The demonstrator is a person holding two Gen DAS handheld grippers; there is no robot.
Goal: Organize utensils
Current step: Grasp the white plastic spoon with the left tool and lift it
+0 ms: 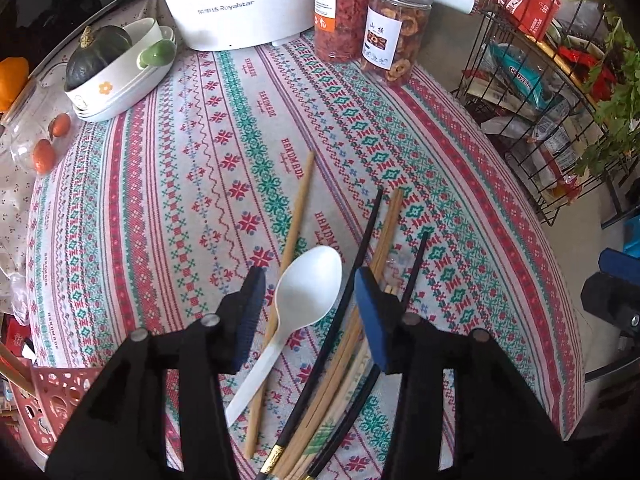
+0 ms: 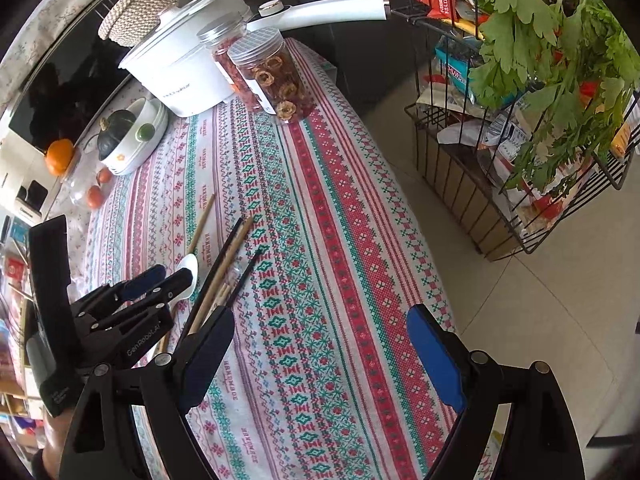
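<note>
A white plastic spoon (image 1: 296, 304) lies on the patterned tablecloth (image 1: 180, 184), across a single wooden chopstick (image 1: 298, 216). To its right lie a bundle of wooden chopsticks (image 1: 386, 236) and two black chopsticks (image 1: 370, 228). My left gripper (image 1: 310, 312) is open, its jaws low on either side of the spoon's bowl, not closed on it. In the right wrist view the left gripper (image 2: 160, 280) hovers over the spoon (image 2: 191, 266). My right gripper (image 2: 316, 356) is open and empty above the cloth, to the right of the chopsticks (image 2: 224, 264).
A red perforated basket (image 1: 48, 396) sits at the near left edge. At the back stand a white Royalstar cooker (image 1: 240, 4), two jars (image 1: 392, 28) and stacked bowls holding a squash (image 1: 116, 68). A wire rack (image 2: 520, 152) of snacks and greens stands right of the table.
</note>
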